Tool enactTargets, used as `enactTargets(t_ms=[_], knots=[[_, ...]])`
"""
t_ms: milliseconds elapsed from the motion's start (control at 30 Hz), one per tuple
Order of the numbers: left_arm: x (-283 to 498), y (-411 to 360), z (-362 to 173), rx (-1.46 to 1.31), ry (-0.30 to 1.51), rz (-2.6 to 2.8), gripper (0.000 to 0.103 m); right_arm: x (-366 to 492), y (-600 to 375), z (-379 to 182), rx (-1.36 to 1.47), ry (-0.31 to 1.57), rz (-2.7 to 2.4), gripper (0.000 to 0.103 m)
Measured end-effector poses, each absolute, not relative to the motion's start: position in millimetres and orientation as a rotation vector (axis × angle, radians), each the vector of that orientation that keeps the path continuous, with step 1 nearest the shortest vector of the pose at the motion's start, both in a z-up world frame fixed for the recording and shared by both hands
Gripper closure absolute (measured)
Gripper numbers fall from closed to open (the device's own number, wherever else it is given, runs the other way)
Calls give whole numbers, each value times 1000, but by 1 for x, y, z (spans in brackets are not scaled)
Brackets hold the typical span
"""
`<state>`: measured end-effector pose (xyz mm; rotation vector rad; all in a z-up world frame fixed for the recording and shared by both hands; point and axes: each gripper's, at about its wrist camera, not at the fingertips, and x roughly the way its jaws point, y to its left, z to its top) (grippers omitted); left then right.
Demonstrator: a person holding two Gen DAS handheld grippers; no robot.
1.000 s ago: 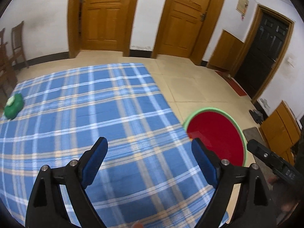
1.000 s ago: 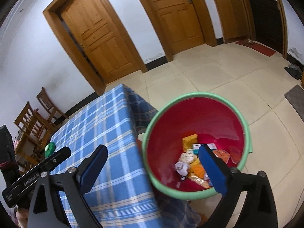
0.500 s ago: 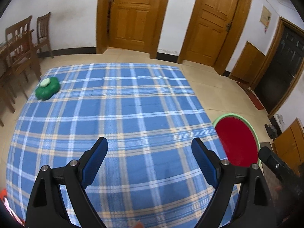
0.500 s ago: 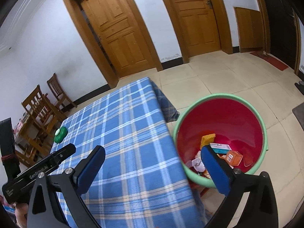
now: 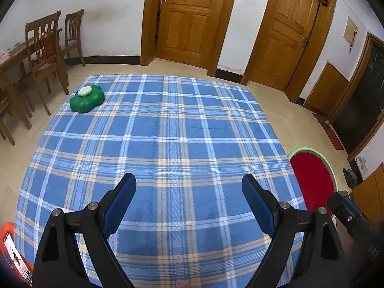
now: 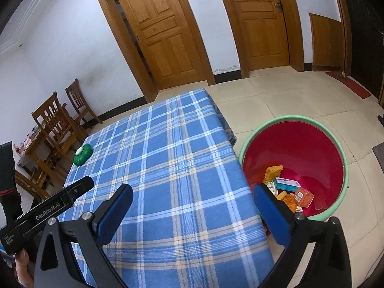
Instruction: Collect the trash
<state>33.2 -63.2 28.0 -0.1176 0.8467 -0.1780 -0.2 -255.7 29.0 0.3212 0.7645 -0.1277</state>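
A red bin with a green rim [image 6: 294,154] stands on the floor at the table's right edge; it holds several pieces of trash [image 6: 289,188], among them small boxes and crumpled paper. In the left wrist view only part of the bin [image 5: 312,177] shows. My left gripper [image 5: 188,184] hangs open over the near part of the blue plaid tablecloth [image 5: 156,144] with nothing between its fingers. My right gripper [image 6: 192,195] is open too, above the cloth's right side, its right finger in front of the bin. A green flower-shaped object [image 5: 87,99] with a pale top lies at the far left corner.
Wooden chairs [image 5: 45,50] and a table stand at the left. Two wooden doors [image 5: 189,19] are in the far wall, a dark door [image 5: 362,100] at the right. An orange thing [image 5: 12,252] shows at the lower left. Tiled floor surrounds the table.
Both views have swung left: the bin slid from near centre to the right, more of the cloth shows, and the green object came further into view. Both grippers stayed open.
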Motion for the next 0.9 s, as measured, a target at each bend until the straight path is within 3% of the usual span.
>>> enactTargets(t_ms=[900], knots=[[33, -54, 23, -146, 859, -154, 14, 1, -251, 24, 327, 784, -121, 1]])
